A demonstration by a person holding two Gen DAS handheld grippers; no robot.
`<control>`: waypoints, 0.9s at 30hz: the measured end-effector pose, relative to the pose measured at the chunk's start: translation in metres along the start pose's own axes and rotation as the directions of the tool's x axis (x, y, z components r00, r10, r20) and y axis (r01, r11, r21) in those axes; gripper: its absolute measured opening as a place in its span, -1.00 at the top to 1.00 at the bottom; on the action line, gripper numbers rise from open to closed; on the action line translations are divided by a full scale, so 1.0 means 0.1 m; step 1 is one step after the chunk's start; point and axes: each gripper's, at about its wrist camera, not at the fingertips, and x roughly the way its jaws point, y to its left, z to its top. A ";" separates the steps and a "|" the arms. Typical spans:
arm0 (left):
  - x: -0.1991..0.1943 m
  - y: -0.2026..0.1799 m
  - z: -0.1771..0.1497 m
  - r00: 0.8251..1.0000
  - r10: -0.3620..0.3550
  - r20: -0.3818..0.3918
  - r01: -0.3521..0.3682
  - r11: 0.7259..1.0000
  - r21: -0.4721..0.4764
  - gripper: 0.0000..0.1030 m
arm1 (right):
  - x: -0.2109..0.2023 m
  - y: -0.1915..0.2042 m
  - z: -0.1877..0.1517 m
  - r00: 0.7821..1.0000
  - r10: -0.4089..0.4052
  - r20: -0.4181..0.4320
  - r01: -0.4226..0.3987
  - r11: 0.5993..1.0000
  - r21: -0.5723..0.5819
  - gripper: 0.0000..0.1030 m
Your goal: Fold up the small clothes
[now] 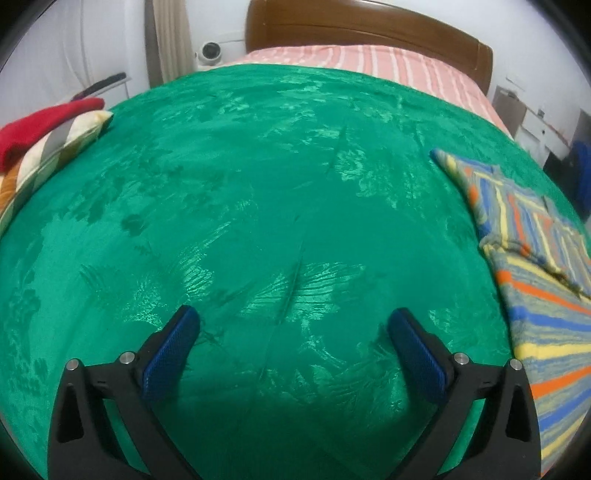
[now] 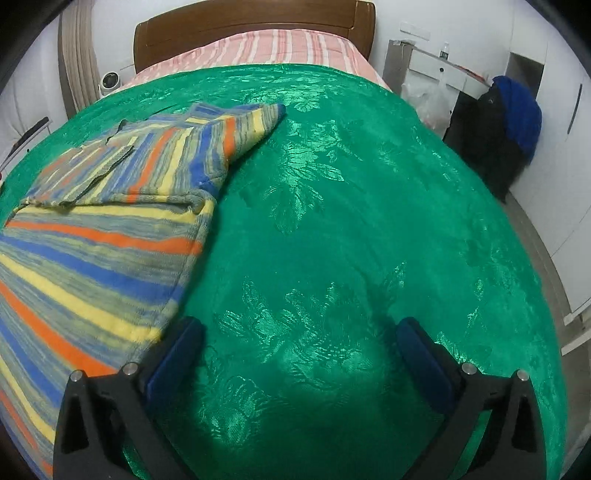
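A small striped garment (image 2: 103,229) in blue, orange, yellow and grey lies on the green bedspread (image 2: 332,229), partly folded, with one sleeve pointing toward the headboard. In the left wrist view the striped garment (image 1: 543,280) lies at the right edge. My left gripper (image 1: 293,325) is open and empty above bare green bedspread (image 1: 258,203), left of the garment. My right gripper (image 2: 299,332) is open and empty, its left finger (image 2: 177,354) close to the garment's right edge.
A stack of folded clothes, red on top (image 1: 40,133), sits at the bed's left edge. A wooden headboard (image 2: 251,26) and pink striped sheet (image 2: 266,48) lie at the far end. Dark and blue clothing (image 2: 509,122) and white furniture stand right of the bed.
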 end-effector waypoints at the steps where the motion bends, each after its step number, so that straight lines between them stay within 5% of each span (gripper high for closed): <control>1: 0.00 -0.01 -0.01 1.000 0.002 0.002 -0.002 1.000 0.003 -0.99 | 0.00 -0.03 -0.01 1.000 0.014 -0.001 -0.014 1.000 0.011 -1.00; 8: 0.02 -0.05 0.00 0.999 0.046 -0.003 -0.046 0.998 0.035 -0.99 | -0.01 -0.01 0.02 1.000 0.016 -0.004 -0.016 1.000 0.012 -1.00; 27: 0.02 -0.01 -0.01 1.000 0.027 0.008 -0.028 0.999 0.019 -0.99 | -0.01 -0.02 0.02 1.000 0.016 -0.004 -0.016 1.000 0.012 -1.00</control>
